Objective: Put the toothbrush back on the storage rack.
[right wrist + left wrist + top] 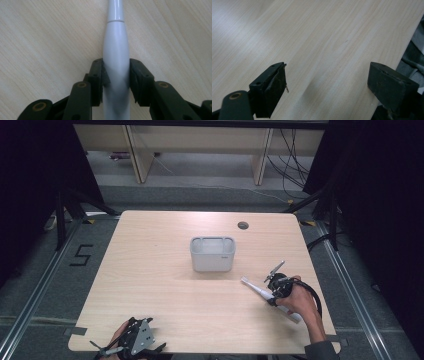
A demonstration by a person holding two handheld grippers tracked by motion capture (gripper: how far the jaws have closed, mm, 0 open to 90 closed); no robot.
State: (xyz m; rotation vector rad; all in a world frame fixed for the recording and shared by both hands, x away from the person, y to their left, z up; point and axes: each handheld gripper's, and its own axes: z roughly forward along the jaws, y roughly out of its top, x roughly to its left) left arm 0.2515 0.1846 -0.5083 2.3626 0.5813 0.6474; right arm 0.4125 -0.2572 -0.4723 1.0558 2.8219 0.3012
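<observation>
1. The right gripper (274,296) is at the right side of the table (150,285), low over the wood, with the person's right hand (300,300) behind it.
2. Its two jaws are pressed against both sides of the white electric toothbrush (116,47), pinching the thick handle (the pads touch the handle on each side in the right gripper view).
3. The toothbrush (260,292) lies flat on the table, diagonal, with its brush head pointing toward the grey holder (212,254) and its other end toward the right front corner.
4. The grey holder stands upright near the middle of the table, well apart from the toothbrush head; it is open at the top.
5. The left gripper (131,344) is at the front left edge of the table, held in the left hand.
6. Its jaws are spread wide, with bare wood between them (nothing is gripped), as the left gripper view (327,85) shows.
</observation>
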